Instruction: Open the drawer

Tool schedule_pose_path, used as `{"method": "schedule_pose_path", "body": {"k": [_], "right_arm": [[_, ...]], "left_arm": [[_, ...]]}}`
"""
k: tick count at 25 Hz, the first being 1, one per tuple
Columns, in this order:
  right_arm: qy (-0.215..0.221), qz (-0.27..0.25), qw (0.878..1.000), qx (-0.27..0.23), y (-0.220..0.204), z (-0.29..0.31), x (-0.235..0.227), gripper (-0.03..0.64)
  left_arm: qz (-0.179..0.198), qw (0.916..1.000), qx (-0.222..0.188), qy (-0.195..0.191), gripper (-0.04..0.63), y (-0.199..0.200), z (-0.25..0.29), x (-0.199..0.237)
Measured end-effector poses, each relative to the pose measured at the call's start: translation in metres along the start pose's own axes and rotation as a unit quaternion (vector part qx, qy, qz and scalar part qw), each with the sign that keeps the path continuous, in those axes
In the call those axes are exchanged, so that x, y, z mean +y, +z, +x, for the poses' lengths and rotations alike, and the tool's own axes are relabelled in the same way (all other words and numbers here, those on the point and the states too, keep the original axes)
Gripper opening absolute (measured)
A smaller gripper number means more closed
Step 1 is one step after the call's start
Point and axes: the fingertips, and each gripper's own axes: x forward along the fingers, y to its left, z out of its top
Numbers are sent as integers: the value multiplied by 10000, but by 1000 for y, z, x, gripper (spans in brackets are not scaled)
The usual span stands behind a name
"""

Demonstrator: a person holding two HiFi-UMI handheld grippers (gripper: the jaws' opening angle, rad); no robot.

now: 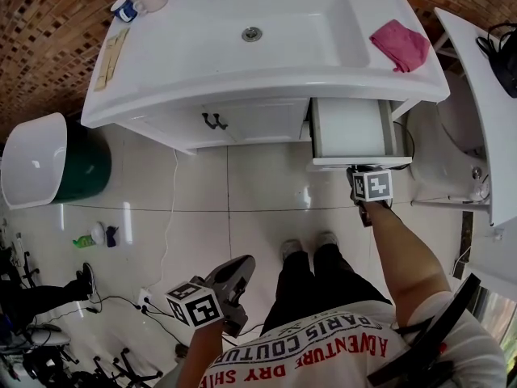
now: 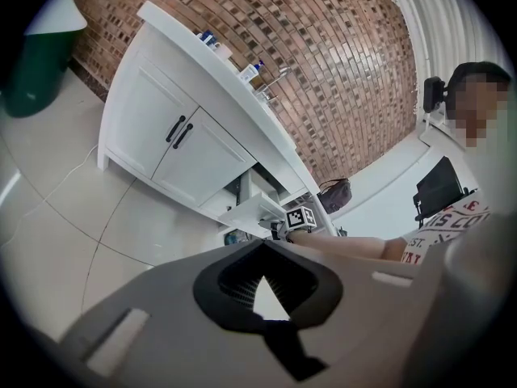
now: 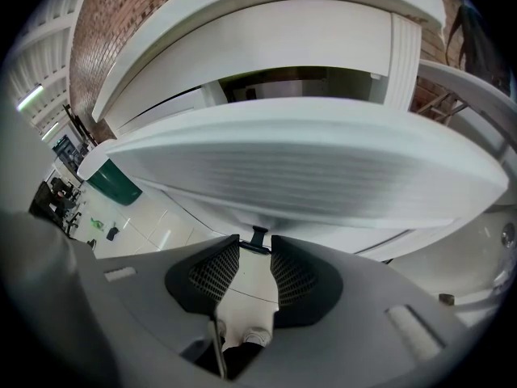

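Note:
The white vanity (image 1: 266, 71) has its right-hand drawer (image 1: 349, 128) pulled partway out, with a pale inside showing from above. My right gripper (image 1: 355, 170) sits at the drawer's front panel (image 3: 307, 168). Its jaws are shut on the small black drawer handle (image 3: 257, 239) at the panel's lower edge. My left gripper (image 1: 245, 263) hangs low near the person's legs, well back from the vanity. Its jaws are shut with nothing in them (image 2: 262, 249). From there the open drawer (image 2: 254, 208) and the right gripper's marker cube (image 2: 300, 217) show in the distance.
A pink cloth (image 1: 400, 44) lies on the counter's right end and cups (image 1: 137, 2) stand at its left. Double doors with black handles (image 1: 214, 121) are left of the drawer. A green bin (image 1: 85, 168) stands on the floor at left. A white fixture (image 1: 485, 95) is at right.

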Motion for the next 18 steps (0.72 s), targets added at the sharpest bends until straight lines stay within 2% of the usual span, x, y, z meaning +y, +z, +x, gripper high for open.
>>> {"method": "schedule_pose_path", "body": {"k": [18], "right_arm": [[-157, 128, 9998, 67, -14, -4, 4, 127]], "left_arm": [[4, 9999, 91, -89, -8, 2, -14, 6]]}}
